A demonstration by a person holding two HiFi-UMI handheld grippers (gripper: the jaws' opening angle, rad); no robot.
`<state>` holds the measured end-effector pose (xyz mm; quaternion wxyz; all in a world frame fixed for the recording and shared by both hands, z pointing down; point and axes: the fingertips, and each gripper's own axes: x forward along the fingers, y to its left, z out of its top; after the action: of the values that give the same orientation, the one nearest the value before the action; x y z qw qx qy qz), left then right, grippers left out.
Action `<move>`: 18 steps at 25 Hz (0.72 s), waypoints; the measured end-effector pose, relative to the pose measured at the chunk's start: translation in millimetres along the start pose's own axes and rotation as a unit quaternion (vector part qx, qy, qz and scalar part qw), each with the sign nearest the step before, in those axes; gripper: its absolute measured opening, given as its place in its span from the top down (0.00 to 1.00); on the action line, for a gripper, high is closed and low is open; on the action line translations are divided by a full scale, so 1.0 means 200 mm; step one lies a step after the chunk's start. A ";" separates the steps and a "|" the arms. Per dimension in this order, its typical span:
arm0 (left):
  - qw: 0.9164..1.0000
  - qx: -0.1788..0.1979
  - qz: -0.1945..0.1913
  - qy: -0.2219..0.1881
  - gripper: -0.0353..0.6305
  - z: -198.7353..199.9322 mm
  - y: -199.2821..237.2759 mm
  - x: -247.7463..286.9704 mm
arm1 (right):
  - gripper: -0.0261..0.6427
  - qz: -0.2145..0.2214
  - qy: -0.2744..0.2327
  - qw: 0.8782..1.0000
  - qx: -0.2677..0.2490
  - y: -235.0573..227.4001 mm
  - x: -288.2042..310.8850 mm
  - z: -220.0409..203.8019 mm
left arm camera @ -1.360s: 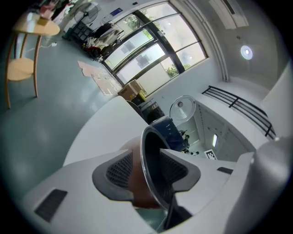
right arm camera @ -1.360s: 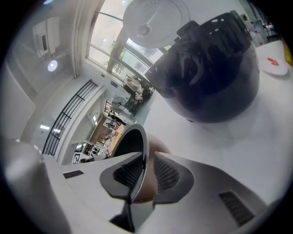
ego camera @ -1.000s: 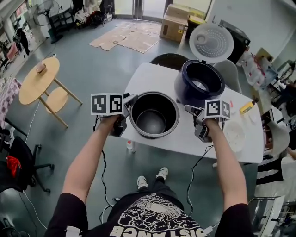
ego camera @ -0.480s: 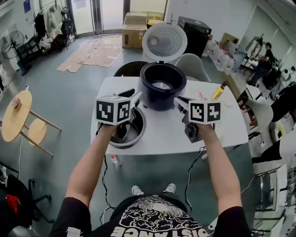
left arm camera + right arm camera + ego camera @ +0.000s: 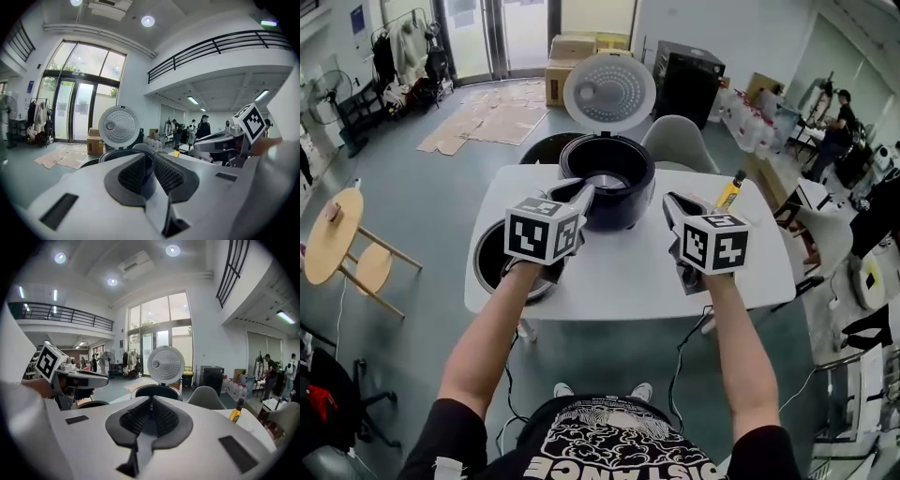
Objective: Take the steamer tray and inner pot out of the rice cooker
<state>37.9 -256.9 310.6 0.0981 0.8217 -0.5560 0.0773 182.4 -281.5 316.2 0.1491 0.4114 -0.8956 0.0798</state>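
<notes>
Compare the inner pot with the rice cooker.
The inner pot is grey-rimmed and lidless; the rice cooker is dark blue, its white lid raised. The inner pot stands by the left edge of the table, the rice cooker at its far side. Both are round and open.

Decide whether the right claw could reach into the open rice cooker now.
Probably yes: the lid stands upright behind, and nothing lies between the shut, empty right claw and the rice cooker.
</notes>
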 end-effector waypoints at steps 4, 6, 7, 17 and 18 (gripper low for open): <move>0.999 0.017 0.026 -0.012 0.87 0.03 -0.06 0.02 | 0.93 0.000 -0.019 0.999 -0.030 -0.07 -0.05 0.02; 0.999 0.020 0.039 -0.018 0.88 0.04 -0.09 0.01 | 0.94 0.002 -0.026 0.999 -0.042 -0.09 -0.07 0.01; 0.998 0.020 0.047 -0.022 0.88 0.03 -0.10 0.01 | 0.94 0.005 -0.029 0.998 -0.046 -0.11 -0.08 0.01; 0.992 0.047 0.109 -0.036 0.89 0.02 -0.19 -0.02 | 0.94 0.015 -0.072 0.995 -0.072 -0.23 -0.17 0.03; 0.991 0.049 0.115 -0.036 0.89 0.00 -0.20 -0.03 | 0.94 0.014 -0.075 0.994 -0.077 -0.23 -0.19 0.02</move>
<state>72.2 -237.0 305.7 0.0278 0.7582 -0.6458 0.0854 239.1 -284.9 301.0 0.1116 0.3908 -0.9135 -0.0181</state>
